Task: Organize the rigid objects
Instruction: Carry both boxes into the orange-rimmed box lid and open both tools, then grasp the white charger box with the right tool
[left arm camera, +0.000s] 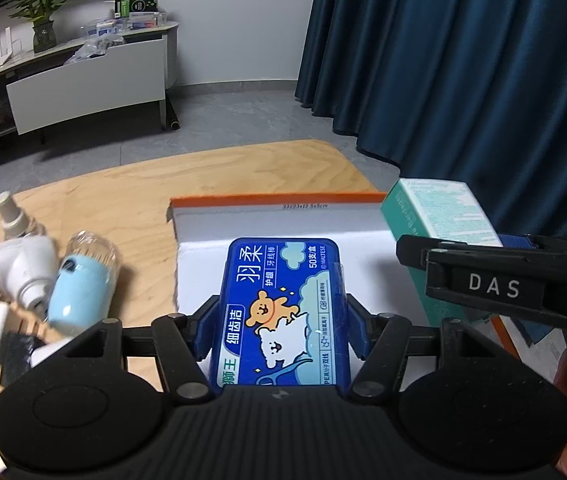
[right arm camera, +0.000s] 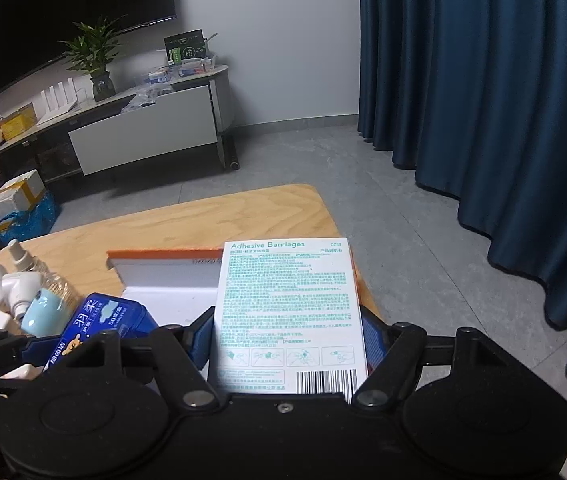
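Left gripper [left arm camera: 279, 320] clamped on slick rigid floss case [left arm camera: 281, 304] mid-frame; right gripper [right arm camera: 287, 332] clamped on light crushable bandage box [right arm camera: 287, 312], side-held

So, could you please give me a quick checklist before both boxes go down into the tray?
1. Left tool clamped on the blue floss box: ok.
2. Right tool clamped on the bandage box: ok.
3. Both boxes over the orange-rimmed tray: ok.
4. Tray floor free beneath them: cannot tell.
5. Loose bottles lie outside the tray: ok.
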Demonstrator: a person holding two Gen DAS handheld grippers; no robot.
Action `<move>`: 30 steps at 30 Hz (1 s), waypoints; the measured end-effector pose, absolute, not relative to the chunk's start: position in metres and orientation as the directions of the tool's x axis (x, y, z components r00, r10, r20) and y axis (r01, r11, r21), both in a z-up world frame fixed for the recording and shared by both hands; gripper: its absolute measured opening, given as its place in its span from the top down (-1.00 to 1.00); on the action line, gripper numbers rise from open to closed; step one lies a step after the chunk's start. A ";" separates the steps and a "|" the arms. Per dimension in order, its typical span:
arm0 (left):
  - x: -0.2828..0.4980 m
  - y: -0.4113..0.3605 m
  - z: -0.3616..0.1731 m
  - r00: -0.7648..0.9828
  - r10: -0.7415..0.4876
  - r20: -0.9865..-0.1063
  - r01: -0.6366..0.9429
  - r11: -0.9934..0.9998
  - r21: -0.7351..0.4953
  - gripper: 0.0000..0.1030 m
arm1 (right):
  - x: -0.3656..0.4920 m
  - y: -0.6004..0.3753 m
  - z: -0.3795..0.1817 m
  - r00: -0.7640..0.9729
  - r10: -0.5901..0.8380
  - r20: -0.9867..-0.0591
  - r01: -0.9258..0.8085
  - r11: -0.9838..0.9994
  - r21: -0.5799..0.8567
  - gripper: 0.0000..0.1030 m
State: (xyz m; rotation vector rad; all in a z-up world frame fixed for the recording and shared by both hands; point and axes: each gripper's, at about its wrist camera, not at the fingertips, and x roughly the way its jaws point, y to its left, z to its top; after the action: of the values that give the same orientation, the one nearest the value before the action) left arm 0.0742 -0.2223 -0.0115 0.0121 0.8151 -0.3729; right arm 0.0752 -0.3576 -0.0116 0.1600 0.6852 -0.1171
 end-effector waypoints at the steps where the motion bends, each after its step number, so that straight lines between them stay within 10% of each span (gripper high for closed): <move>1: 0.078 -0.224 -0.013 0.618 -0.330 -0.714 0.337 0.931 -0.139 -0.24 | 0.078 -0.360 -0.012 0.772 -0.049 -0.634 0.156 0.981 0.114 -0.70; 6: 0.082 -0.223 -0.012 0.610 -0.358 -0.707 0.337 0.925 -0.177 -0.59 | 0.063 -0.370 -0.003 0.811 -0.078 -0.580 0.191 0.972 0.136 -0.76; 30: 0.015 -0.148 0.018 0.701 -0.269 -0.661 0.207 0.963 -0.172 -0.78 | -0.035 -0.325 -0.056 0.869 -0.241 -0.432 0.238 0.969 -0.061 -0.76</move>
State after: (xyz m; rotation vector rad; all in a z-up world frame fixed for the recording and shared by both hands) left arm 0.0149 -0.1478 0.0181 -0.0872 0.7491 -0.2649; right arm -0.0348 -0.3255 -0.0563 -0.0062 0.4532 -0.2508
